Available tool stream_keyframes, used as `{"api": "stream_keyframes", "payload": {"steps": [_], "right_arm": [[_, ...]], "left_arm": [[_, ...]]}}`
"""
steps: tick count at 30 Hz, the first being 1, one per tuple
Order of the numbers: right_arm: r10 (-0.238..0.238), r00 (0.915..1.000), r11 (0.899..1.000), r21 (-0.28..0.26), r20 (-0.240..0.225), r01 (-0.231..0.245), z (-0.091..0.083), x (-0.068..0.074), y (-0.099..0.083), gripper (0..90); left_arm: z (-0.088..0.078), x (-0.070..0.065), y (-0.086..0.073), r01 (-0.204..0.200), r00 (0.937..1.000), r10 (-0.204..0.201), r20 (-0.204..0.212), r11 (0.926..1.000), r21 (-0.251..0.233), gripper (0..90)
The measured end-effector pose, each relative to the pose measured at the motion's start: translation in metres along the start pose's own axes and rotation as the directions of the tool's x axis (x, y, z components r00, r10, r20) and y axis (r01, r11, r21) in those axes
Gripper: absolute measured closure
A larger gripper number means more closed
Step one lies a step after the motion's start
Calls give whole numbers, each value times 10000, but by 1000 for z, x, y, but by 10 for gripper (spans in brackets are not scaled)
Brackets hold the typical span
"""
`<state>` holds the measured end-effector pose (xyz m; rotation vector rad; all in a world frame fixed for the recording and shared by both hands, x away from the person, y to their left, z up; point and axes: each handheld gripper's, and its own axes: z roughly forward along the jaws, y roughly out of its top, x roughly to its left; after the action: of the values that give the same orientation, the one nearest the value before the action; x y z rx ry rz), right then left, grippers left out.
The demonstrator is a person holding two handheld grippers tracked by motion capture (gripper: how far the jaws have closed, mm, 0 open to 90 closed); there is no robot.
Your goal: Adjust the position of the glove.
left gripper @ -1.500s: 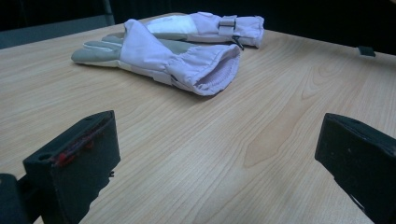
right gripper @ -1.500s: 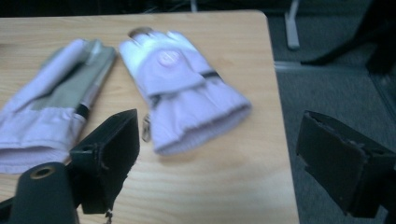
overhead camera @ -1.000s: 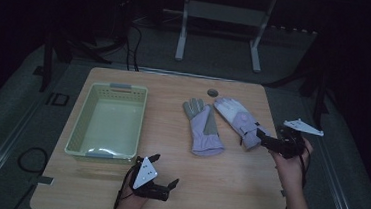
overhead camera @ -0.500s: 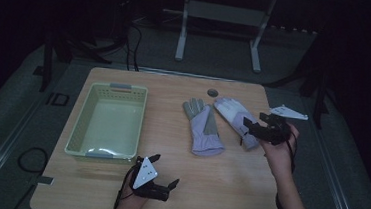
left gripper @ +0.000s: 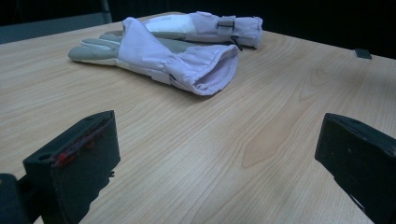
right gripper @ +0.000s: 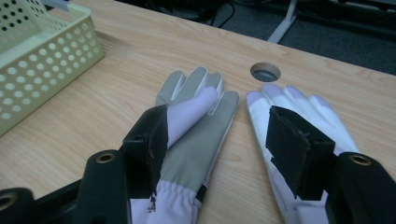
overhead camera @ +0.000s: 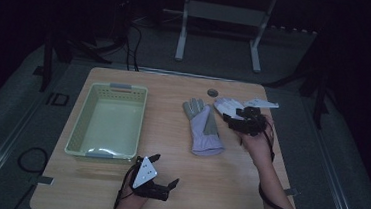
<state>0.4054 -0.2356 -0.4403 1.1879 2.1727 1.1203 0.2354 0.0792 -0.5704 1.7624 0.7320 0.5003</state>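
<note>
Right claw (overhead camera: 246, 120): jaws parted wide, nothing between them. It hangs just above the two gloves, over the cuff end of the right-hand glove (overhead camera: 229, 107). In the right gripper view the claw (right gripper: 219, 149) has one jaw over the left-hand glove (right gripper: 194, 135) and the other over its white-palmed neighbour (right gripper: 299, 109); whether either jaw touches cloth I cannot tell.

Change from a second ago: this claw was off past the right edge of the surface, beyond the gloves. Half a second ago it had come in to the right glove's outer side. Now it has moved further in and forward, and covers most of that glove from above. The grey plate on top has swung with it.

Left claw (overhead camera: 160, 182): jaws spread wide, holding nothing, low over the near edge of the surface (overhead camera: 166, 198). Same spot as in both earlier looks. The left gripper view shows bare wood between its jaws, with the gloves (left gripper: 177, 56) lying well ahead, open cuff toward the camera.

Gloves: side by side, right of centre, fingers pointing away. Neither has shifted.

Outward: round hole (overhead camera: 212, 92) in the surface just beyond the fingertips. Pale green perforated basket (overhead camera: 73, 133) at the left, unmoved.
</note>
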Motion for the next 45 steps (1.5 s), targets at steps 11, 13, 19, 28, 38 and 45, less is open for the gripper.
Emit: {"api": "stream_keyframes", "payload": {"steps": [11, 13, 19, 28, 38, 45], "right_arm": [[-284, 9980, 9931, 1117, -572, 347, 47, 10, -8, 475], [-487, 9973, 9899, 1306, -549, 555, 56, 12, -10, 499], [-815, 9950, 9835, 1572, -576, 897, 76, 13, -16, 529], [-1329, 9900, 9584, 2484, -484, 1408, 100, 13, -34, 498], [-1522, 9865, 9452, 2827, -604, 1631, 111, 14, -44, 496], [-1165, 9905, 9586, 2528, -724, 1312, 111, 14, -49, 649]], "left_arm": [[0, 0, 0, 1, 10000, 0, 83, 10000, -29, 0], [0, 0, 0, -40, 10000, 40, 78, 10000, -18, 0], [0, 1, 0, -4, 9999, 5, 139, 10000, -29, 0], [0, 1, 0, 3, 9998, -2, 190, 10000, -41, 0], [0, 1, 0, 53, 9998, -52, 179, 10000, -41, 0], [0, 0, 0, 35, 9999, -35, 117, 10000, -34, 0]]}}
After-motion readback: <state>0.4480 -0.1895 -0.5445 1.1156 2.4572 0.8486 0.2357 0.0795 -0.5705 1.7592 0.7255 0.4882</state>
